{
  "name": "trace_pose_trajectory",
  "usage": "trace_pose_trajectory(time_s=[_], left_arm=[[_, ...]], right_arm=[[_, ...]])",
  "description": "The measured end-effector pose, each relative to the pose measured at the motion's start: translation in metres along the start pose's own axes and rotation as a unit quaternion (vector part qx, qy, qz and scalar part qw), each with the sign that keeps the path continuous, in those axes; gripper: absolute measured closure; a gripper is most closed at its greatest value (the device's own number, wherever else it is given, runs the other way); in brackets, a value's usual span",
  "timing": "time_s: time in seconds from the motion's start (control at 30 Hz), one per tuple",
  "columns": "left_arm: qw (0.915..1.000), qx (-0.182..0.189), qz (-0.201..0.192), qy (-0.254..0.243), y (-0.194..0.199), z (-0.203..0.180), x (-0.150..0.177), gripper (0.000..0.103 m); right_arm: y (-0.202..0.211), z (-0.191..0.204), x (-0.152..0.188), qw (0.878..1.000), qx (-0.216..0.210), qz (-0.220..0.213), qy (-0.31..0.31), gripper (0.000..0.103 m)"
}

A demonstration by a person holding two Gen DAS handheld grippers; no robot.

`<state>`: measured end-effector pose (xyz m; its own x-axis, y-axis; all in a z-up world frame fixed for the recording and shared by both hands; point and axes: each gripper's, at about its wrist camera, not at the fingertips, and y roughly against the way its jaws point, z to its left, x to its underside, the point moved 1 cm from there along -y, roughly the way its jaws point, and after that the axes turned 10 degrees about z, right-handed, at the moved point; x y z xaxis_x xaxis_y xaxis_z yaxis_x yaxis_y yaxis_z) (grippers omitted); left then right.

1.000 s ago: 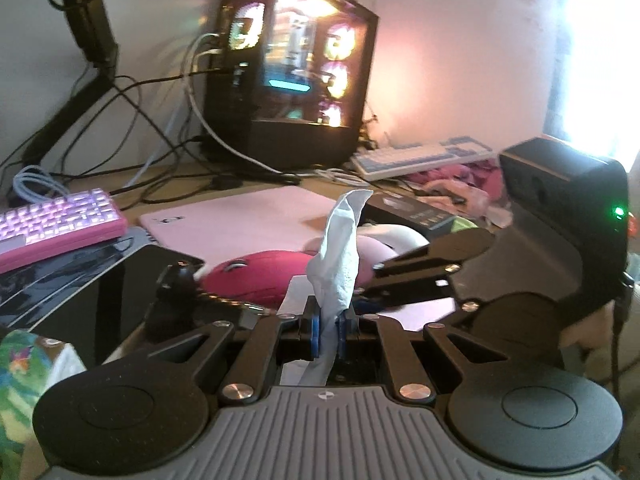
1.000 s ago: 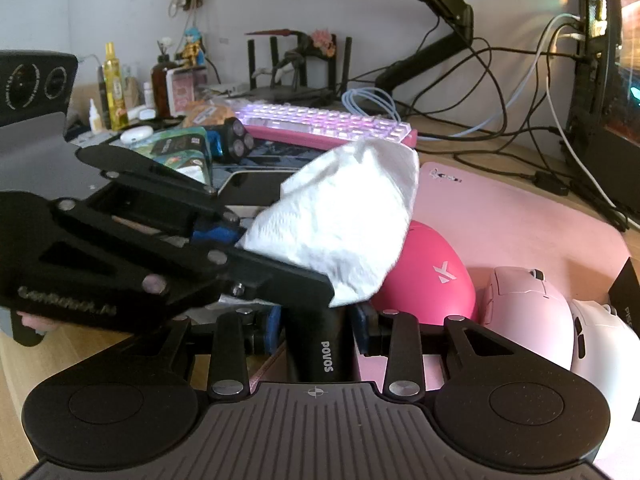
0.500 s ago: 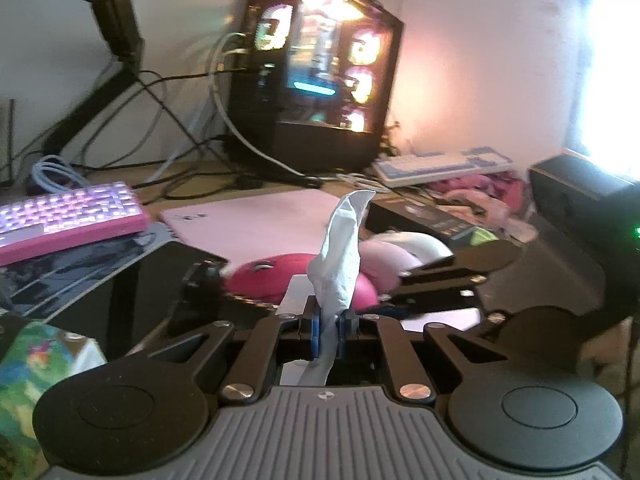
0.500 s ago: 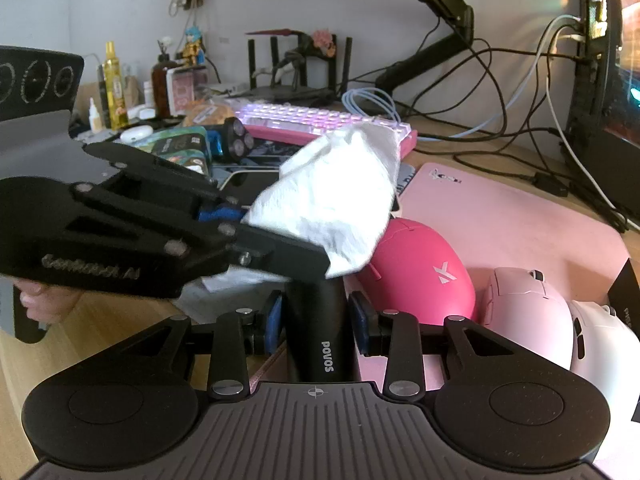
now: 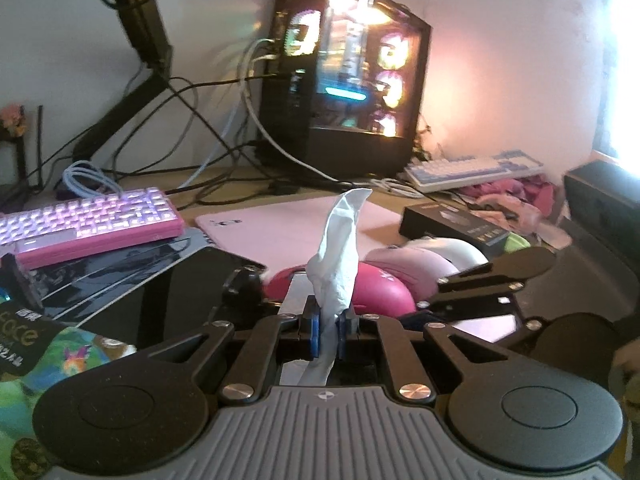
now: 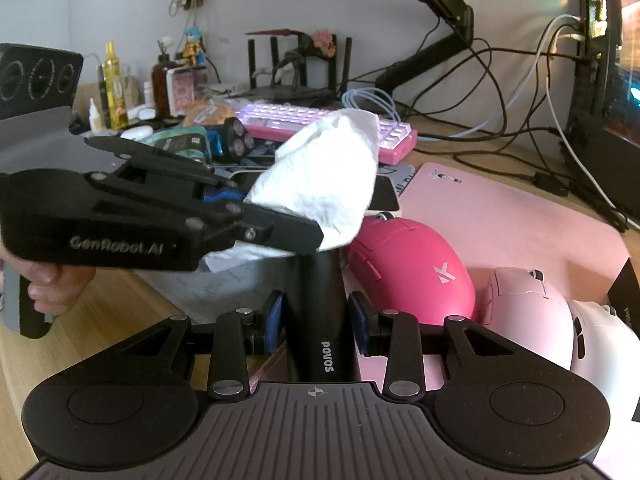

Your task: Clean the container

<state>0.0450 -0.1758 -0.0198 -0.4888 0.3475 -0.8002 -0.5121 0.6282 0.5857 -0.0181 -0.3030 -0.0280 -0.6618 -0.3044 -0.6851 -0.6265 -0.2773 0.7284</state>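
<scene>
The left gripper [image 6: 280, 236] is pinching a tissue [image 6: 324, 184] over the black container [image 6: 320, 312], which the right gripper's [image 6: 316, 326] fingers are clamping at lower centre; wiping looks underway, needing firm strokes next.

The top of the black container [image 6: 316, 320] is hidden behind the white tissue [image 6: 324, 184] and the left gripper [image 6: 280, 232]. In the left wrist view the tissue's lower end disappears under the gripper body at 6 o'clock. The white mouse [image 6: 600, 344] is cut off at 3 o'clock. The hand [image 6: 52, 284] is half covered at 9 o'clock. Bottle labels at 10 o'clock are too small to read.
</scene>
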Motion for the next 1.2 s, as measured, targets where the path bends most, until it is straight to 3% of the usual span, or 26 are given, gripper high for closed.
trace_pose_trajectory(time_s=[0.37, 0.83, 1.2], left_arm=[[0.9985, 0.035, 0.006, -0.042, -0.002, -0.016, 0.003, 0.091], [1.0000, 0.001, 0.000, 0.002, -0.002, 0.001, 0.002, 0.091], [0.9989, 0.036, 0.005, -0.028, -0.002, -0.009, 0.003, 0.091]], right_arm=[[0.000, 0.000, 0.000, 1.000, 0.000, 0.000, 0.000, 0.064], [0.000, 0.000, 0.000, 1.000, -0.001, 0.000, -0.001, 0.064], [0.000, 0.000, 0.000, 1.000, -0.001, 0.000, -0.001, 0.064]])
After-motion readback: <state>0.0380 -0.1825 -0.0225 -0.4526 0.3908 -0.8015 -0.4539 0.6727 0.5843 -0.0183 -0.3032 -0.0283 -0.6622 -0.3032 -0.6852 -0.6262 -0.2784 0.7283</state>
